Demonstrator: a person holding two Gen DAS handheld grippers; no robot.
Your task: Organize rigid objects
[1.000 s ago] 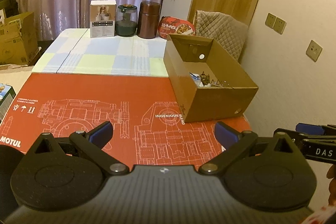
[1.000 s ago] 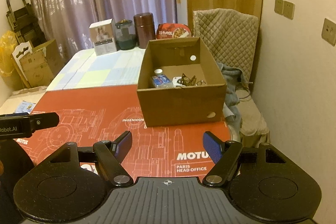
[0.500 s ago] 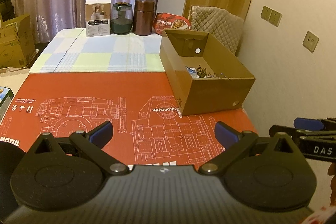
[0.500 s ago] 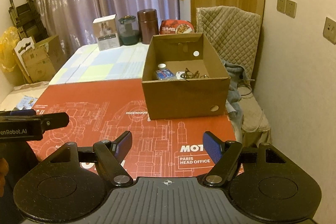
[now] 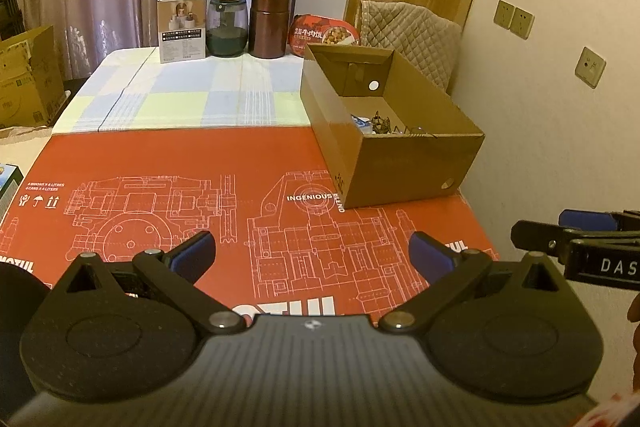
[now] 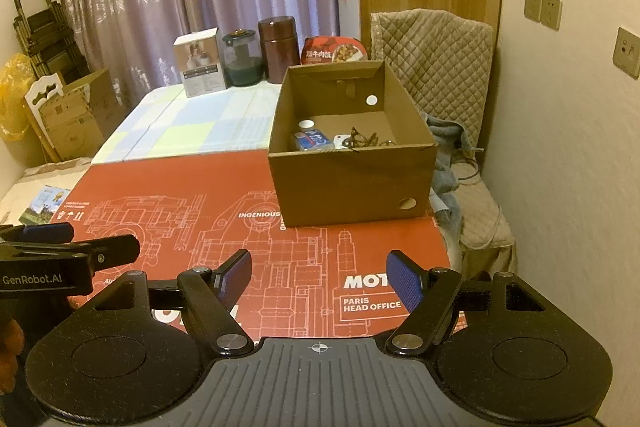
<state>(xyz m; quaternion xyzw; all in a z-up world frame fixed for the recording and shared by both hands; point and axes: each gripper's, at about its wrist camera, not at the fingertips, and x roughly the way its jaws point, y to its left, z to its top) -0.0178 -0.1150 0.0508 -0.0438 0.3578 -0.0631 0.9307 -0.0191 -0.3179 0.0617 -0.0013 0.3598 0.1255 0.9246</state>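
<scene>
Hovering over the red printed cardboard sheet (image 6: 224, 211), both grippers are empty: left gripper (image 5: 312, 259) has its blue pads spread wide with only the sheet showing between them, right gripper (image 6: 320, 281) likewise parted, nothing between the pads. Each one shows at the edge of the other's view, side by side, apart. Open cardboard box (image 6: 352, 183) sits on the far right part of the red sheet, ahead of the right gripper and to the right of the left one, near the wall. Inside the box, on its floor: a small blue packet (image 6: 314, 140), a white round cap (image 6: 306, 124) just behind it, and a dark tangle of metal bits (image 6: 362, 141) to the right; can't tell exactly what the tangle is. Beyond the red sheet the table carries a pastel checked cloth (image 5: 192, 95). Along its far edge, in a row left to right: white product box (image 5: 182, 26), dark green glass jar (image 5: 227, 27), brown canister (image 5: 269, 23), red food bowl (image 5: 324, 35) tilted up behind the box. Quilted chair (image 6: 436, 67) stands to the right of the table by the wall.
</scene>
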